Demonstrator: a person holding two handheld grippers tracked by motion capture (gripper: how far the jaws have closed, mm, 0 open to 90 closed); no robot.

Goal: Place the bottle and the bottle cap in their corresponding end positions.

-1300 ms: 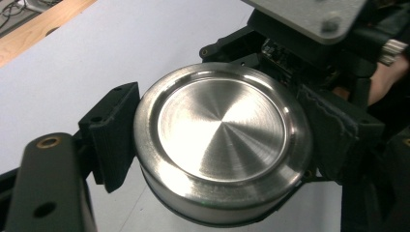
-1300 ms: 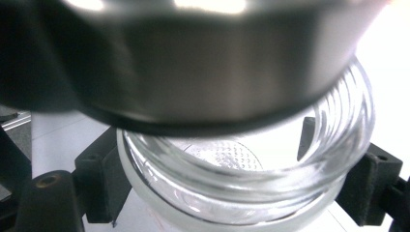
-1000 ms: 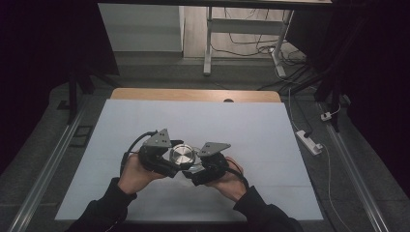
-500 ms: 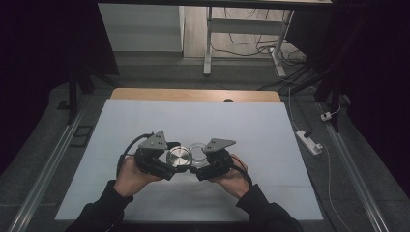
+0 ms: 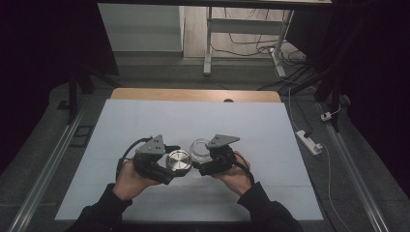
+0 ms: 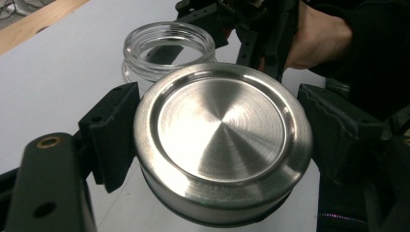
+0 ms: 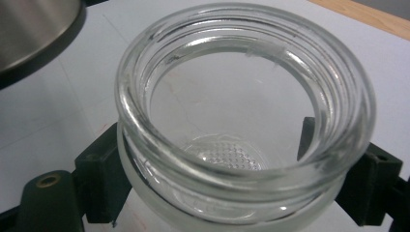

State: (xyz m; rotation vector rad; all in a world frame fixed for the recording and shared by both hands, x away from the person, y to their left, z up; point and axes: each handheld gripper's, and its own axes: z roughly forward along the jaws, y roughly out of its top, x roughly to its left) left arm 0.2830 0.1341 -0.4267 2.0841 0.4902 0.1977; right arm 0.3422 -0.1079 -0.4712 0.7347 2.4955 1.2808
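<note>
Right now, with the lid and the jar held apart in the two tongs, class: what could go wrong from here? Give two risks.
1. The left tongs grip the metal lid only by its smooth round edge; it might slip or tilt out.
2. The right tongs clamp the empty glass jar below its threaded neck; glass is slippery, so it could twist or drop onto the white table. The lid might also knock the rim.

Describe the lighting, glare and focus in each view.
High view: white table evenly lit, surroundings dark, detail soft. Left gripper view: metal lid sharp, with a bright radial sheen; glass jar behind it slightly soft. Right gripper view: the jar's rim carries white highlights, and the lid's edge at top left is blurred.
</note>
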